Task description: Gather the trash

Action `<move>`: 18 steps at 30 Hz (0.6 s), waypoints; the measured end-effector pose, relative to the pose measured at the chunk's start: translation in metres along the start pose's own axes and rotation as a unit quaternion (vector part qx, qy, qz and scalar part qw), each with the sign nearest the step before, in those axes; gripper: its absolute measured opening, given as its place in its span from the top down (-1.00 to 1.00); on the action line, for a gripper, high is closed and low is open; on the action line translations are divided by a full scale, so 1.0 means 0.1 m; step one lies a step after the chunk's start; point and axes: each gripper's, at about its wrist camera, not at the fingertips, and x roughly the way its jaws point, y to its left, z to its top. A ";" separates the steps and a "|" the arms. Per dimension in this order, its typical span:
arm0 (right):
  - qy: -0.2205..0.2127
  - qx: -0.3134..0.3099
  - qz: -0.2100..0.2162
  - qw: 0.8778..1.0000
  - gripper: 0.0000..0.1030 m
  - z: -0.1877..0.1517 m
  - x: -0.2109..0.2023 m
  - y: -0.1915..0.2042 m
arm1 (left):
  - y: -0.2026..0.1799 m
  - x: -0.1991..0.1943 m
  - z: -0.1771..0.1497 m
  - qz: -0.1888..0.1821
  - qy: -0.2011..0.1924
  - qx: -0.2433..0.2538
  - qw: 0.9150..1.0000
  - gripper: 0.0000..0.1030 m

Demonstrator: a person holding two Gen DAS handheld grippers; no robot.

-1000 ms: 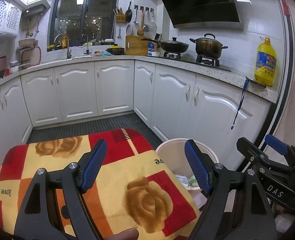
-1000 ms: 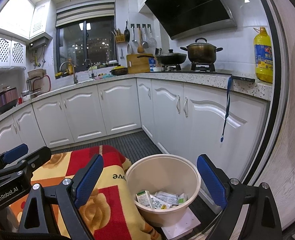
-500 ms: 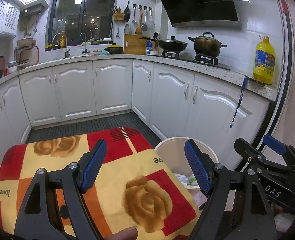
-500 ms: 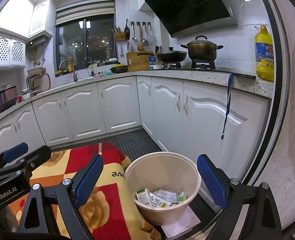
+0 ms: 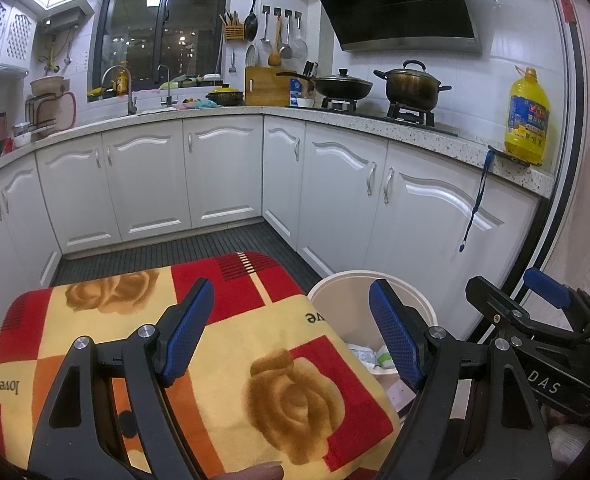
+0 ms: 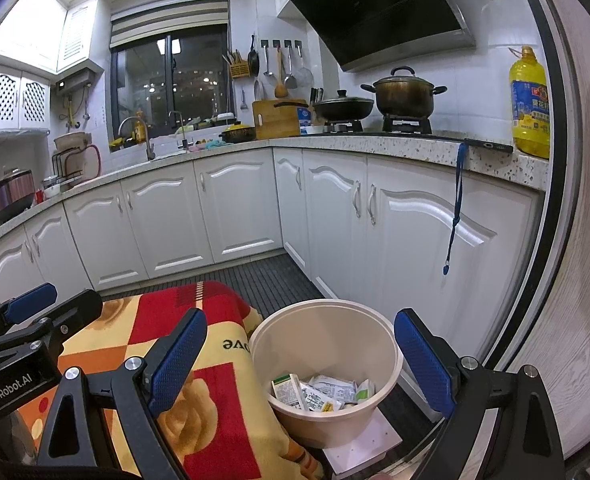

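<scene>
My left gripper stands wide with nothing between its blue pads, and it hangs over the cloth, a red, orange and cream spread with rose prints and the word "love". My right gripper is just as wide and just as empty; from the left camera I see it off to the right, beside the left one and apart from it. A fingertip shows at the bottom edge of the left view.

The trash lies in the bin, below and ahead of the right gripper, seen in the gap between its pads. From the left camera the bin sits just right of the cloth's edge, partly behind the right pad, with a few scraps showing inside.

The bin is a cream round tub, open at the top, standing on a white tile on the dark ribbed floor, just beside the cloth and near the white cabinets. Its contents cover only the bottom: crumpled white and green wrappers and small printed cartons, the walls above them bare.

Farther out, on the counter, a lidded pot and a lidded pan sit on the burners, and a yellow oil jug stands at the near end by a phone with a blue strap hanging over the edge
</scene>
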 end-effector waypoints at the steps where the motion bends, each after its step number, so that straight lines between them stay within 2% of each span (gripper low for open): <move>1: 0.000 0.000 0.000 1.000 -0.81 0.00 0.00 0.00 | 0.00 0.00 0.00 0.000 0.000 0.000 1.000 -0.54; 18: 0.009 -0.001 0.000 1.000 -0.81 -0.03 0.08 -0.05 | 0.01 0.03 -0.03 0.002 0.001 0.001 1.000 -0.54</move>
